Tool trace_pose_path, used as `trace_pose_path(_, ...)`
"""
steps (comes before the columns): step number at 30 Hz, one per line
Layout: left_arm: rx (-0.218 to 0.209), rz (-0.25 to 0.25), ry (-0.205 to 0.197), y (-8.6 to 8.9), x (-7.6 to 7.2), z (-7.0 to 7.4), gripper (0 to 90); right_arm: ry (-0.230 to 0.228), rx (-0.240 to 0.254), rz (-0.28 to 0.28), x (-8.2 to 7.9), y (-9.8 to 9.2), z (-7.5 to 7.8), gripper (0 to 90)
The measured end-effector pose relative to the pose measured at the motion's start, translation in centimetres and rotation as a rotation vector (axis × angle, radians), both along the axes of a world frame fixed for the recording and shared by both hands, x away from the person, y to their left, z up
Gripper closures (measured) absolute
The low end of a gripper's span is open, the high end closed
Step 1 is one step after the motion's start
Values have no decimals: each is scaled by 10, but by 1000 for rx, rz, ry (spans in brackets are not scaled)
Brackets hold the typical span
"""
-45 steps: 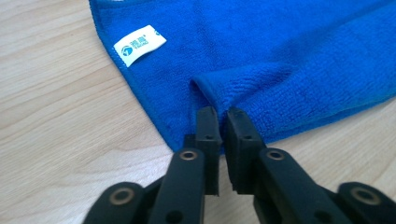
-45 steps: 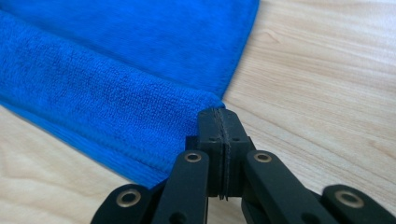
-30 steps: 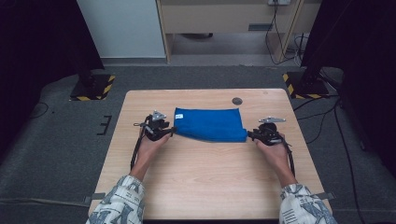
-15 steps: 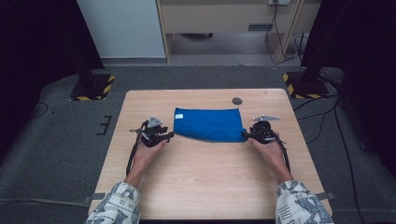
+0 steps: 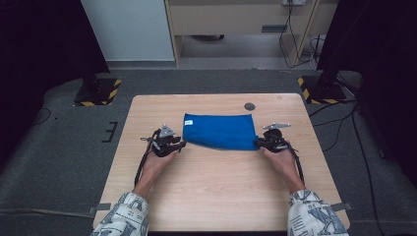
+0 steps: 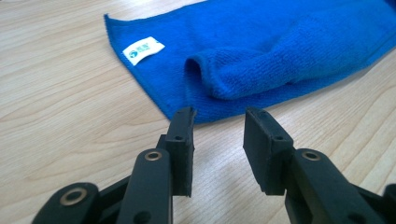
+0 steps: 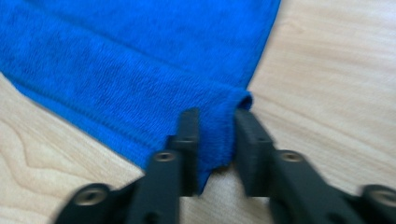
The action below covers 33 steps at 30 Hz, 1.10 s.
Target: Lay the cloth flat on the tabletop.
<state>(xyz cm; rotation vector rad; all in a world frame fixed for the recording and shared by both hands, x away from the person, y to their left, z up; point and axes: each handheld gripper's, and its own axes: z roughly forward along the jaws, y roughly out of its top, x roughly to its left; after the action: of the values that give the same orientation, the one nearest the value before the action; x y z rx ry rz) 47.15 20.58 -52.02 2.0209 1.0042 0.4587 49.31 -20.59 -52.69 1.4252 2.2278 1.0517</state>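
Lying folded mid-desk, blue terry cloth [image 5: 220, 131] leaves bare wood desk [image 5: 221, 191] on near side. Right gripper [image 7: 215, 122] jaws, just closing, pinch cloth's near right corner. Left gripper [image 6: 218, 122] jaws, also just closing, part-open, empty, just short of near left corner; a second ago they sat at that edge. White label [image 6: 143, 50] on cloth.

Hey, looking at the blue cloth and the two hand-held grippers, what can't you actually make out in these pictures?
- Print on the white label of the blue cloth: too small in the left gripper view.
- Whether the right hand-held gripper truly pinches the cloth corner: right gripper view is blurred.
- Cloth's far side: cut off by the top edge in both gripper views.
- Dark round spot on the table: too small in the high view.
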Motion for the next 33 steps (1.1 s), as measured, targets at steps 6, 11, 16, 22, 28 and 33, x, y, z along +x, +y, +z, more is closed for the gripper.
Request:
trace_pose_path(6,9,-12,-7,-6,4,-3,688,-66,-2,-49,-1,-2,9,849)
trace_pose_path(11,1,-5,-15,-9,10,0,692,-84,-23,-72,1,-2,13,851)
trace_pose_path(16,-2,-20,-25,-17,17,1,586,-81,-36,-124,6,-6,14,846)
trace_pose_path(22,-3,-27,-20,-23,28,3,505,-67,-41,-100,6,-3,12,851)
trace_pose_path(28,5,-40,21,-25,35,1,508,-71,-36,-86,6,-1,14,851)
trace_pose_path(33,39,-62,35,-29,40,0,645,-76,-36,-78,5,0,15,854)
